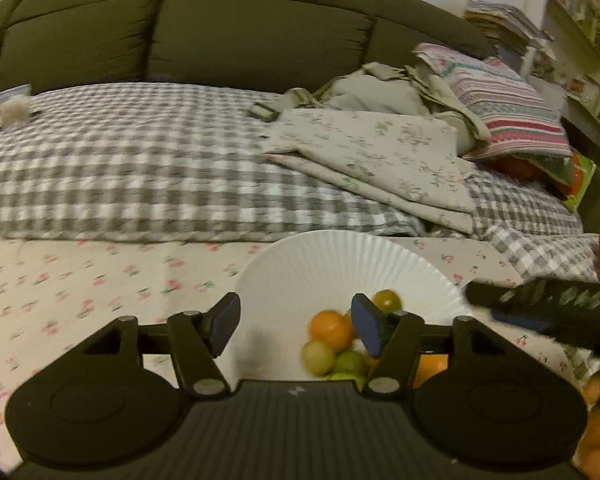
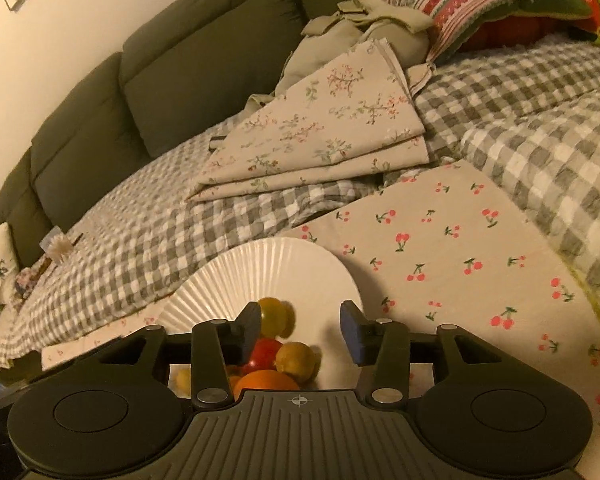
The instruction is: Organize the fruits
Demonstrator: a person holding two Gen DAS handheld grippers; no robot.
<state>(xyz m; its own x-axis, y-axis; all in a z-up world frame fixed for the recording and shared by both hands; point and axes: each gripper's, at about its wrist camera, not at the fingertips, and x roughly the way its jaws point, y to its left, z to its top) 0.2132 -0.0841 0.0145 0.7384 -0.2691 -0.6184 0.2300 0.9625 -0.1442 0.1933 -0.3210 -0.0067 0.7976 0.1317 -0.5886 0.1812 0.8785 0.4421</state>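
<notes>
1. Your fruits all sit heaped on the near half of the white paper plate (image 1: 300, 264), which lies on the cherry-print sheet (image 2: 440, 232) on the bed. The far half of the plate is bare.
2. The left gripper (image 1: 296, 326) has its jaws spread with nothing between the pads. Past them you see only bare plate.
3. From that gripper the pile lies to the right and slightly below. An orange (image 1: 329, 325) and a green fruit (image 1: 319, 357) sit just inside the right-hand pad, and a yellow-green fruit (image 1: 387, 300) pokes up behind it.
4. The right gripper (image 2: 300, 330) also has its jaws parted and pinches nothing. Its pile leans the other way, toward the left-hand pad.
5. In the right wrist view a yellow fruit (image 2: 274, 316) lies beside that left pad, a red fruit (image 2: 265, 354) partly behind it, and another yellow fruit (image 2: 296, 358) in the gap, low down. A large orange (image 2: 266, 384) is nearest the camera.
6. I judge the right hand better placed: fruit already lies between its jaws, so you would only need to dip. The left would have to shift sideways first.
7. The round fruits have no long axis, so the angle of approach matters little. The fruits touch one another and may roll.
</notes>
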